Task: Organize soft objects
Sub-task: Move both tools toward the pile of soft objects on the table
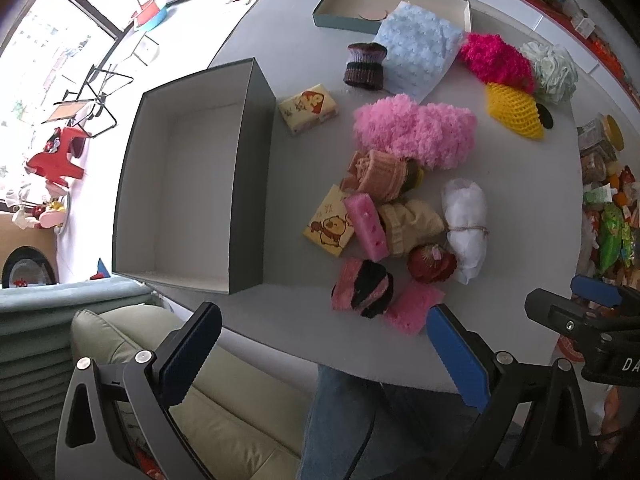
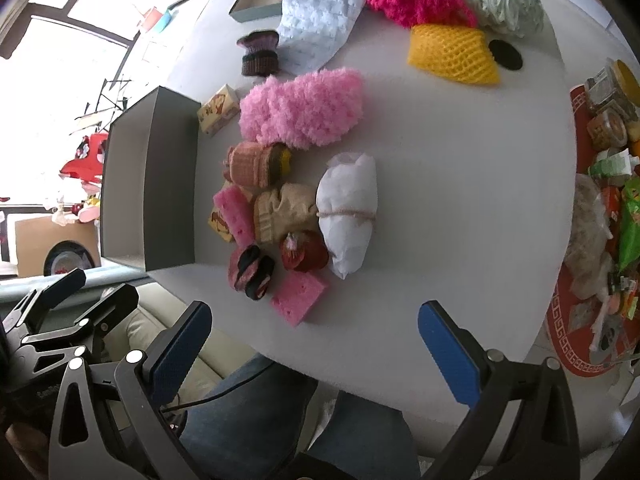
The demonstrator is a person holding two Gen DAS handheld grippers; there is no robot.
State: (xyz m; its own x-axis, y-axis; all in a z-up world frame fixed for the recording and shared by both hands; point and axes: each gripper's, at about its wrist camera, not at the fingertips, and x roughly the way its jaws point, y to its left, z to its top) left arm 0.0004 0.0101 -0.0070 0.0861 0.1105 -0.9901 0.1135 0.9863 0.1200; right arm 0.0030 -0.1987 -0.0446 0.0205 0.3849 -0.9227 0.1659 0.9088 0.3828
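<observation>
A grey box [image 1: 192, 184] with a white inside stands empty on the left of the white table [image 1: 520, 220]. Right of it lies a heap of soft things: a fluffy pink piece [image 1: 416, 130], a white tied bundle [image 1: 466, 224], pink sponges [image 1: 366, 226], knitted rolls [image 1: 380, 174] and tissue packs [image 1: 330, 222]. My left gripper [image 1: 324, 352] hangs open over the table's near edge, holding nothing. In the right wrist view my right gripper [image 2: 316, 348] is open too, near the pink sponge [image 2: 300, 296] and the white bundle [image 2: 348, 212].
At the back lie a light blue cloth [image 1: 418, 56], a magenta fluffy piece [image 1: 498, 62], a yellow mesh sleeve [image 1: 514, 110], a pale bath puff [image 1: 554, 68] and a flat box lid [image 1: 360, 0]. Snack packets [image 2: 612, 208] crowd the right. A person's jeans-clad legs [image 2: 260, 412] and a sofa sit below.
</observation>
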